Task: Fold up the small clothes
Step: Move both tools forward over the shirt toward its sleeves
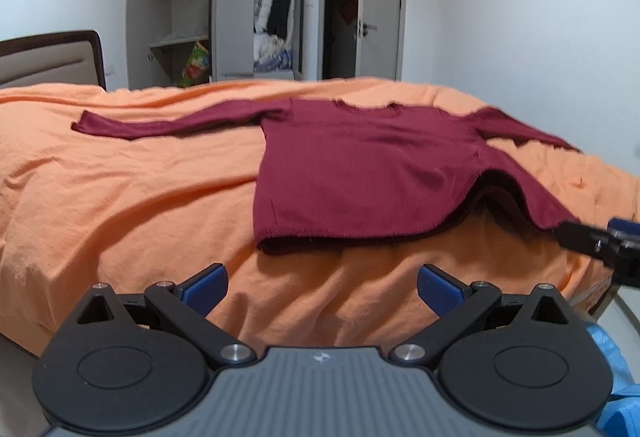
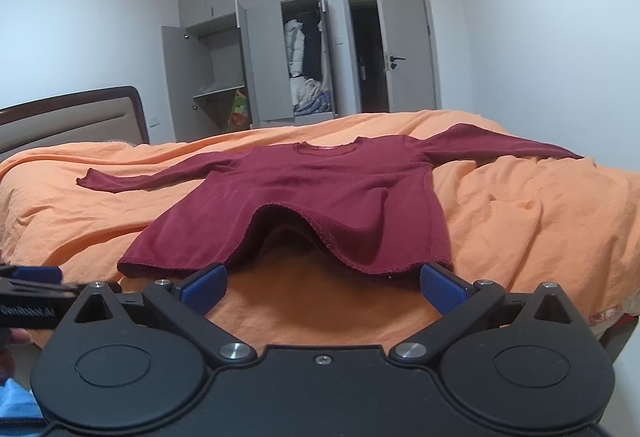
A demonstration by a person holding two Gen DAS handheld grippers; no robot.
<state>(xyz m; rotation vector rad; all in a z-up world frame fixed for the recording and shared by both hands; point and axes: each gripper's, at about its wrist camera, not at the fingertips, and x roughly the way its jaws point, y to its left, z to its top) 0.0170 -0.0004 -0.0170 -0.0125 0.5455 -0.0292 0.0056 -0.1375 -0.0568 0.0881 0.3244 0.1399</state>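
We have the dark red long-sleeved top (image 2: 320,197) spread face-up on the orange bedcover (image 2: 520,221), neckline toward the far wardrobe (image 2: 256,69) and both sleeves stretched out to the sides, which we judge is the flat starting layout a fold needs: body smooth, arms clear of the torso so each can be turned in on its own. The hem is not fully flat; in the right wrist view its middle arches up off the cover in the centre of the frame, leaving a dark hollow beneath, so it likely wants smoothing or picking up at the corners. Our right gripper (image 2: 320,287) sits low at the near edge of the bed with its blue fingers (image 2: 204,287) spread wide and holding nothing; the hem hangs just above and between them, its lower right corner just beside the right-hand pad, though we cannot tell whether cloth and pad touch. Our left gripper (image 1: 320,289) is also wide and empty, and here the top lies in the centre and right of the frame, its near left hem corner just beyond the fingers and apart from them. At the right edge of that view the other gripper's tip sits close to the hem's far corner.
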